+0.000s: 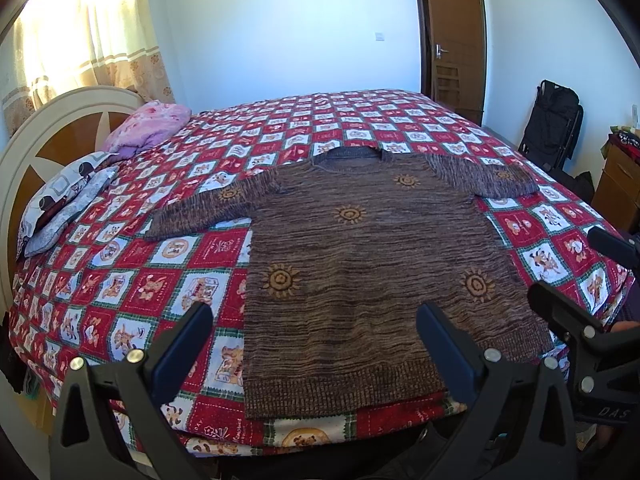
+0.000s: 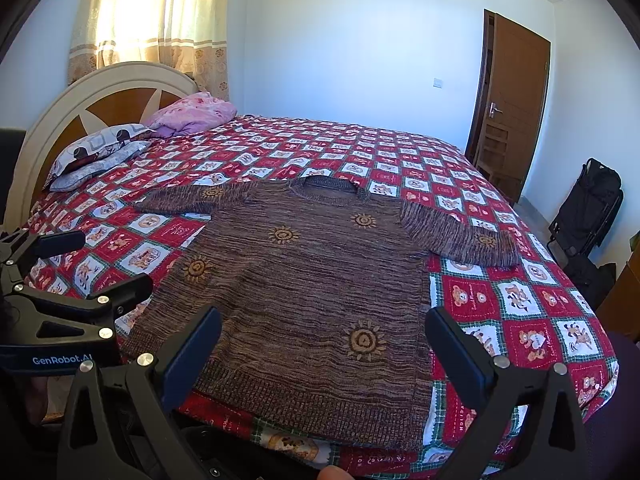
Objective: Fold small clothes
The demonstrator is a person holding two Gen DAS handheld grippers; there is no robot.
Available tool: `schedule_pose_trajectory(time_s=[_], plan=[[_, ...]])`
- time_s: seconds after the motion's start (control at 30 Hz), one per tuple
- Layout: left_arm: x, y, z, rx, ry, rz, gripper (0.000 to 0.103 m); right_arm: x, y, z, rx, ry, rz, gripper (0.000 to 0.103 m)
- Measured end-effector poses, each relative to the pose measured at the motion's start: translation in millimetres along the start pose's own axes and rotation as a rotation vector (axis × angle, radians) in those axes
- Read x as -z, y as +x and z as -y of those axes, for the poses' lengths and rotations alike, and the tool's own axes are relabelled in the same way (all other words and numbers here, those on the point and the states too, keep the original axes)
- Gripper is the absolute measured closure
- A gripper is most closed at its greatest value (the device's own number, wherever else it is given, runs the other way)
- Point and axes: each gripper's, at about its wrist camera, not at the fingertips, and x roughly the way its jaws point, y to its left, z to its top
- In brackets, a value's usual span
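The sweater [image 1: 360, 264] is spread flat on the bed [image 1: 120, 280]; both grippers' jaws are held open, empty; sleeves are best folded inward first.

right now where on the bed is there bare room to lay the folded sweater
Free: the far bedspread beyond the sweater collar, and the near strip between its left side and the pillows. Crowded: headboard end, with pillows and pink bundle.

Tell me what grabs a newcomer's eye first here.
The brown knitted sweater with orange sun motifs, spread flat with sleeves out near the bed's front edge. Beneath it, the loud red-and-white checked bedspread covers the bed. In front, the left gripper and right gripper hang open.
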Motion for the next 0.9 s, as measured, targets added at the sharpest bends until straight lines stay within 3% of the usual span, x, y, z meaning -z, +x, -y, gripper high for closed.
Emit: schedule_pose_trajectory(time_s=[0.9], plan=[[1.6, 0.0, -2.7, 0.002, -0.004, 0.0, 0.0, 0.1, 1.7, -0.7, -0.004, 0.002, -0.002, 0.001]])
